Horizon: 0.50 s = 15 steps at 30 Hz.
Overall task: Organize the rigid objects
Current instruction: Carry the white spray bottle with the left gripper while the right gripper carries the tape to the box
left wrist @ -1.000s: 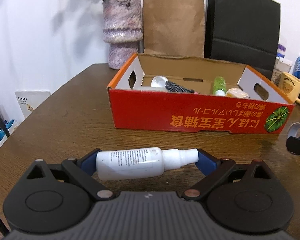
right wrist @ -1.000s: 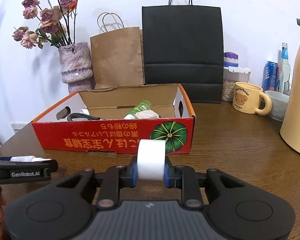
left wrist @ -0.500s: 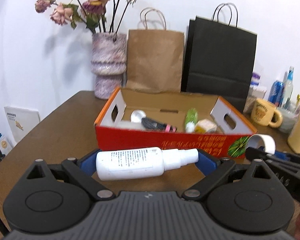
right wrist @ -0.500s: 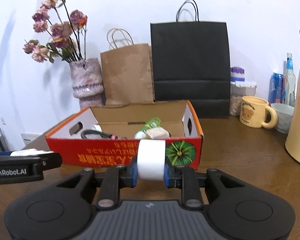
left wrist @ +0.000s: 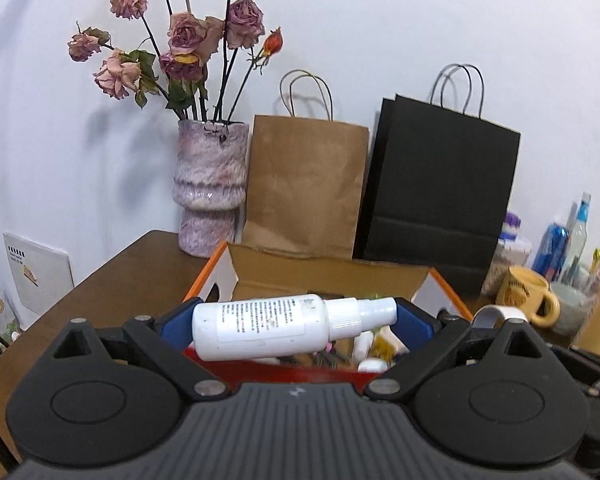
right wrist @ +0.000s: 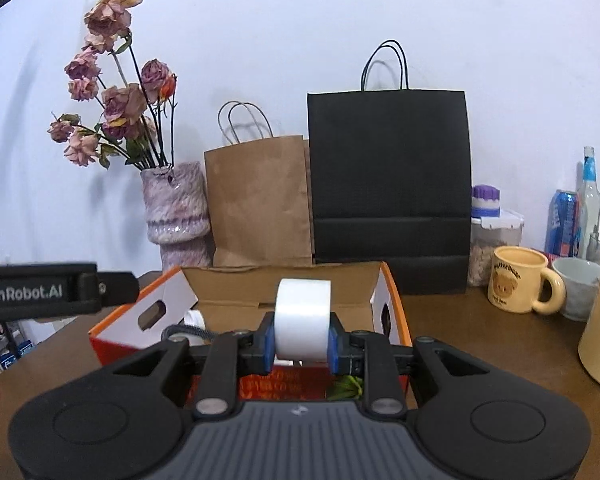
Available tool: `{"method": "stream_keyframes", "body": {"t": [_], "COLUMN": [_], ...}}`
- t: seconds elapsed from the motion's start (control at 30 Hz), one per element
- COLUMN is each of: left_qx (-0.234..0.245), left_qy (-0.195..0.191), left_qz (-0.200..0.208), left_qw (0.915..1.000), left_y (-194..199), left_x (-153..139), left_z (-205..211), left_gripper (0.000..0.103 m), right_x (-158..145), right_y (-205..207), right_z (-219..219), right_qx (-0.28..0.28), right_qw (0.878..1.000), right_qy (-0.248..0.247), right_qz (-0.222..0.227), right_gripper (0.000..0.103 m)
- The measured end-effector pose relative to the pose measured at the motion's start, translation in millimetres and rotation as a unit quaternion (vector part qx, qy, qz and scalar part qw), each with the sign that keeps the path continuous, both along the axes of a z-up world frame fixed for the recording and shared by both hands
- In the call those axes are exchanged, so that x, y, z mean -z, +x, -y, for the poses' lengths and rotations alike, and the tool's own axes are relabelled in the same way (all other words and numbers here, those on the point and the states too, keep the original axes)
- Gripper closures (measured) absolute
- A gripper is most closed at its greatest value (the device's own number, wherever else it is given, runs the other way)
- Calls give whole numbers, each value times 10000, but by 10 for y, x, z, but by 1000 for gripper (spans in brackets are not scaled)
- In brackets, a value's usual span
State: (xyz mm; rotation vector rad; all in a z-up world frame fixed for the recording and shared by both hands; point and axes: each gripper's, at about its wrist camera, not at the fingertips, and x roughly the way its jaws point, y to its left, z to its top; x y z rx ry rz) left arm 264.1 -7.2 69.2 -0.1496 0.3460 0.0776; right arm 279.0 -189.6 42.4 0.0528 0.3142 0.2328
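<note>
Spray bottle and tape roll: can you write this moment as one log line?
left tool: shut on spray bottle | right tool: shut on tape roll | both near red box

Both grippers came up off the counter. The spray bottle [left wrist: 260, 328] in the left gripper [left wrist: 296, 326] now sits in front of the red box [left wrist: 444, 286] opening at frame center, not below it, and the tape roll [right wrist: 302, 314] in the right gripper [right wrist: 300, 346] covers the box's [right wrist: 392, 292] back wall.

Brown wooden table [right wrist: 480, 344] is pretty crowded: orange cardboard box [right wrist: 396, 304] sits mid-frame, purple vase [right wrist: 178, 216], brown paper bag [right wrist: 260, 204] and black bag [right wrist: 388, 192] behind it, yellow bear mug [right wrist: 520, 284] and a pale bowl [right wrist: 578, 286] at right.
</note>
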Motion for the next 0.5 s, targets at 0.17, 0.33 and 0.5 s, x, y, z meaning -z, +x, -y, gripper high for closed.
{"method": "stream_keyframes", "body": {"t": [0.17,0.33,0.5], "left_qx": [-142,-247,-347], "left_qy": [-65,-66,-82], "left_qz": [39,-84,-181], "left_qw": [9999,9996,9992], "left_y": [207,466,734], "left_x": [-14,49,141], "left_z": [-28,-65,-151], "left_gripper": [3,3,3], "right_x": [-38,-1,86], "right_y": [219,480,746], "right_z": [-43,-126,-180], "right_qx": [5,5,-21], "right_qw": [10000,10000,10000], "right_qy": [39,12,15], "right_qz": [42,2,-85], "right_gripper": [79,79,79]}}
